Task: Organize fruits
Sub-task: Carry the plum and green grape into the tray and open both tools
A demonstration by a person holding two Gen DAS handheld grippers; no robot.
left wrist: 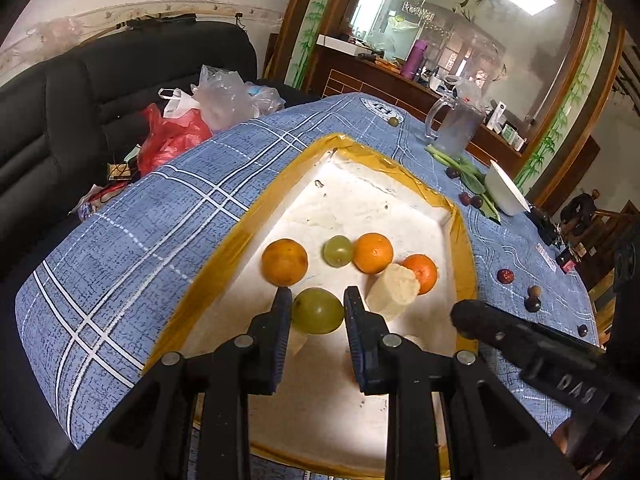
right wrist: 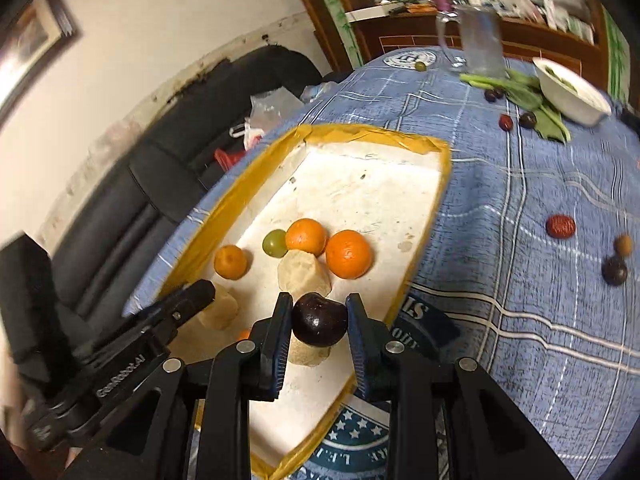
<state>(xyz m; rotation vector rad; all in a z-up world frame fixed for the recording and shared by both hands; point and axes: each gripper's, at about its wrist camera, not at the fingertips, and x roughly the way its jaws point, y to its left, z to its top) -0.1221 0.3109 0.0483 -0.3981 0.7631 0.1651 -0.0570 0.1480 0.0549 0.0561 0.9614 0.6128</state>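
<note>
Above the white tray (left wrist: 360, 200), the left tongs (left wrist: 317, 312) pinch a green fruit (left wrist: 317, 311). The right tongs (right wrist: 319, 320) pinch a dark plum (right wrist: 319, 319) over the tray's near edge; 3 oranges (right wrist: 348, 254) lie inside the tray.

Blue plaid tablecloth (left wrist: 160, 216), orange tangerines (left wrist: 373, 253)

you have matt black plastic jaws with ribbed blue pads on the left gripper (left wrist: 318, 308), pressed to a smooth, waxy green grape (left wrist: 317, 311). the right gripper (right wrist: 319, 312) pinches a glossy dark plum (right wrist: 319, 319). the tray (left wrist: 360, 196) looks like rough white foam edged in shiny yellow tape. the tablecloth (left wrist: 132, 240) is woven blue cloth. at upper right, the jug (left wrist: 454, 128) is clear glass.
</note>
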